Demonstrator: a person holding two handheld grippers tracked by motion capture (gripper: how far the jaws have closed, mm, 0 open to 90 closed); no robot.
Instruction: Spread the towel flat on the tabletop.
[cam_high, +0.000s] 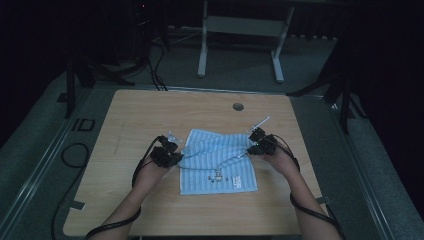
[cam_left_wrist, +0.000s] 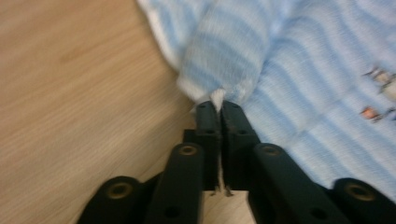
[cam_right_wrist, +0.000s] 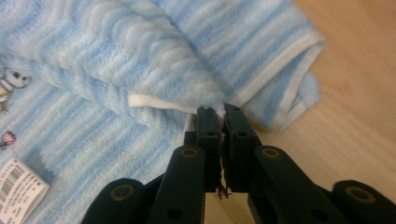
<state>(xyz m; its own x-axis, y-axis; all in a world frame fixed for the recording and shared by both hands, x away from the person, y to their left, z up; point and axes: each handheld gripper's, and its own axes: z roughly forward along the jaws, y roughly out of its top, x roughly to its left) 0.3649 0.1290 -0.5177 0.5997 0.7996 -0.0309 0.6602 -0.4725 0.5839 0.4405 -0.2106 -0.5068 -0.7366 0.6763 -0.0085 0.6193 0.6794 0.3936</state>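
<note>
A light blue striped towel (cam_high: 218, 162) lies partly folded on the wooden table (cam_high: 150, 115), with small embroidered figures (cam_high: 218, 175) and a white label near its front edge. My left gripper (cam_high: 176, 156) is shut on a bunched white-hemmed fold of the towel (cam_left_wrist: 224, 60) at its left side; the pinch shows close up at my left gripper (cam_left_wrist: 217, 106). At the towel's right side my right gripper (cam_high: 251, 146) is shut on a hemmed edge (cam_right_wrist: 159, 102), pinched at my right gripper (cam_right_wrist: 218, 111). The label (cam_right_wrist: 18, 186) lies at lower left in the right gripper view.
A round cable hole (cam_high: 238, 106) sits near the table's far edge. Beyond the table stands a grey metal frame (cam_high: 240, 30) on the floor, with black cables (cam_high: 155, 65) and dark stand legs (cam_high: 345, 95) at both sides. Bare wood lies in front of the towel.
</note>
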